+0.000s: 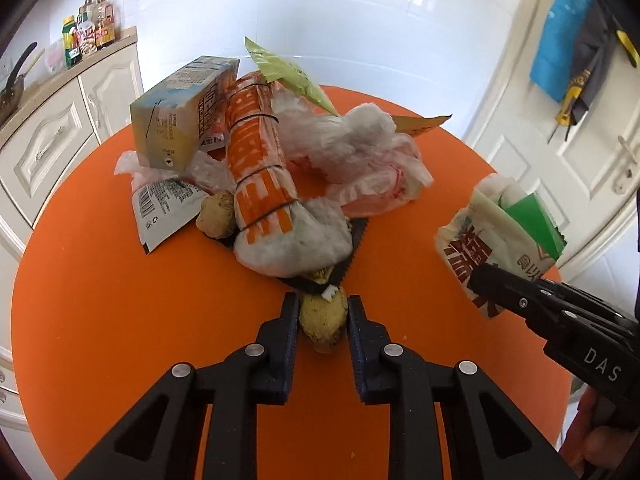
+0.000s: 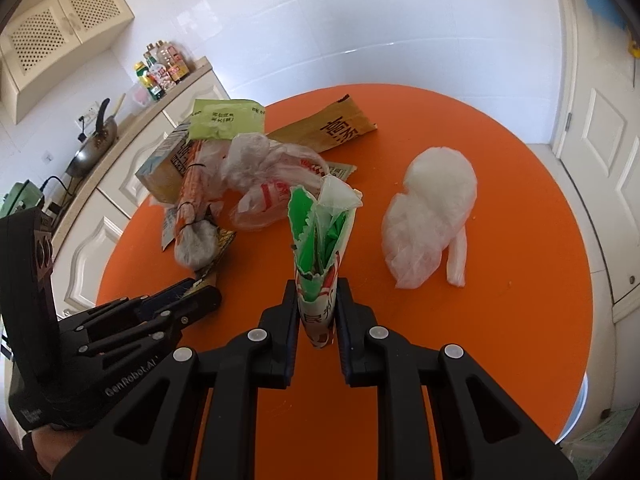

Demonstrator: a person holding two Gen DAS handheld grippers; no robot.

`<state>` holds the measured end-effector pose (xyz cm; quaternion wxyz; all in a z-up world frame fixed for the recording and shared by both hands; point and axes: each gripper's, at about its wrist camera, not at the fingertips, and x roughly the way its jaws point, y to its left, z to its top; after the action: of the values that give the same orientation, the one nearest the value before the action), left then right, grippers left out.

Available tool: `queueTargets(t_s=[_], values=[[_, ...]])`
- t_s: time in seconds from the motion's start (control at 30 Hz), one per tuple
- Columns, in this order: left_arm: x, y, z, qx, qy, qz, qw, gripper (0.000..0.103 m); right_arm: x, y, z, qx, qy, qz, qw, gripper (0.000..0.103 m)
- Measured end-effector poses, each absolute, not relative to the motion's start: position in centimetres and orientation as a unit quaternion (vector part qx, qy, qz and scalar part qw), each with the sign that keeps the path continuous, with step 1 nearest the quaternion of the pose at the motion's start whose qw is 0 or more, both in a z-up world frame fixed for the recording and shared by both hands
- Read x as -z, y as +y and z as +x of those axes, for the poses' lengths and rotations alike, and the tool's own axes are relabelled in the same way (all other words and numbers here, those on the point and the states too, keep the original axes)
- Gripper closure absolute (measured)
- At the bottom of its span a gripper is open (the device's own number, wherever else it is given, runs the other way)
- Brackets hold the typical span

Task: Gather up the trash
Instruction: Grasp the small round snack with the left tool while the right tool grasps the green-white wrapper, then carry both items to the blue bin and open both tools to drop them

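White tiled walls and cream cabinets are framing a round orange table, which is carrying a heap of trash at upper centre of the left wrist view. Low in that frame, the left gripper is pinching a yellowish food scrap with narrow fingers. At lower centre of the right wrist view, the right gripper is clamping an upright paper wrapper stuffed with green packaging, while a white plastic bag is lying apart at right.
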<state>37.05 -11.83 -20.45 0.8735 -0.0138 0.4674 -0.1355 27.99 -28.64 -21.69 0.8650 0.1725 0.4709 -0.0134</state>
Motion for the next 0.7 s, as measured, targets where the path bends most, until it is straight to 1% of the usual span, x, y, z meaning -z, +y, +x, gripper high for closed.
queueTargets(t_s=[0.2,0.3,0.5,0.7], values=[[20.8,-11.3,35.9,0.145,0.470,-0.017,0.870,0.084,21.1,-28.9,26.9,0.012,0.460,0.181,0.869,0.087],[19.9,-11.0,34.7,0.144,0.467,-0.017,0.872,0.084,20.7,-29.2,26.3,0.010,0.455,0.184,0.871,0.087],[15.5,-11.8,33.3,0.154,0.438,-0.006,0.886,0.084,18.6,-30.0,24.7,0.015,0.426,0.186,0.885,0.087],[10.9,-15.1,32.5,0.194,0.392,0.006,0.900,0.084,14.7,-33.1,21.6,0.051,0.379,0.192,0.904,0.087]])
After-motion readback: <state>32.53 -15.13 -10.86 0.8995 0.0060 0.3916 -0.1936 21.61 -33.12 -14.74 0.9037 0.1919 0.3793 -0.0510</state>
